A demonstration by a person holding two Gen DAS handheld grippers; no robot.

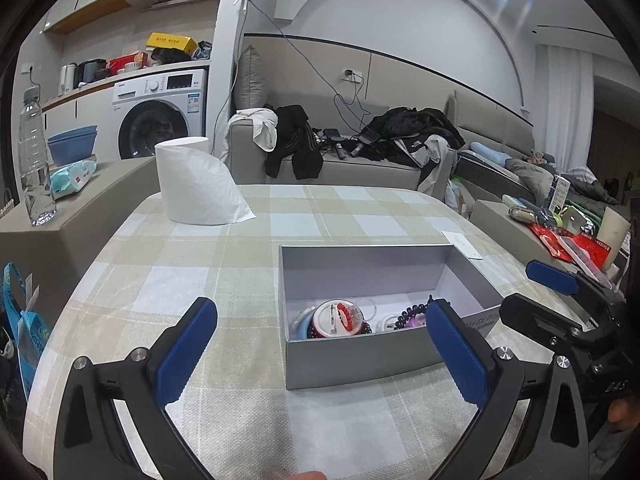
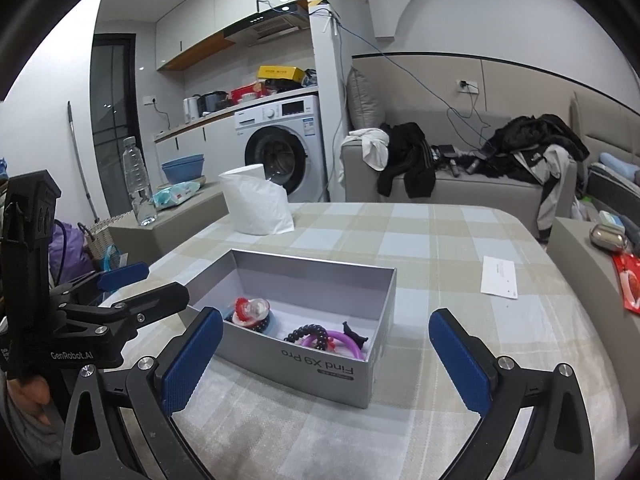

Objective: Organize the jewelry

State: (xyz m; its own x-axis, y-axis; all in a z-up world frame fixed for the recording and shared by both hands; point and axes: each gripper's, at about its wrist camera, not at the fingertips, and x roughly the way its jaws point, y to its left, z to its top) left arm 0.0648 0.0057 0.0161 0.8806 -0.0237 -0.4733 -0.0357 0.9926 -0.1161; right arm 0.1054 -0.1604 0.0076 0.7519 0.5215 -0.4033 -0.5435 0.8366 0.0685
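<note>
An open grey box (image 1: 352, 356) sits on the checked tablecloth; it also shows in the right wrist view (image 2: 320, 372). Inside lie a red and white round piece (image 1: 340, 318) (image 2: 250, 310), a dark bead bracelet (image 1: 362, 328), a black spiral tie (image 1: 410, 314) (image 2: 306, 332) and a purple ring (image 2: 348, 340). My left gripper (image 1: 320, 352) is open and empty, just in front of the box. My right gripper (image 2: 326, 354) is open and empty, near the box's front right corner. Each gripper shows in the other's view, the right one (image 1: 532, 292) and the left one (image 2: 148, 284).
A toilet paper roll (image 1: 196, 182) (image 2: 256, 202) stands at the table's far left. A white card (image 2: 499, 277) (image 1: 462, 244) lies right of the box. A water bottle (image 1: 34, 160) and wipes stand on a side surface to the left. A sofa with clothes is behind.
</note>
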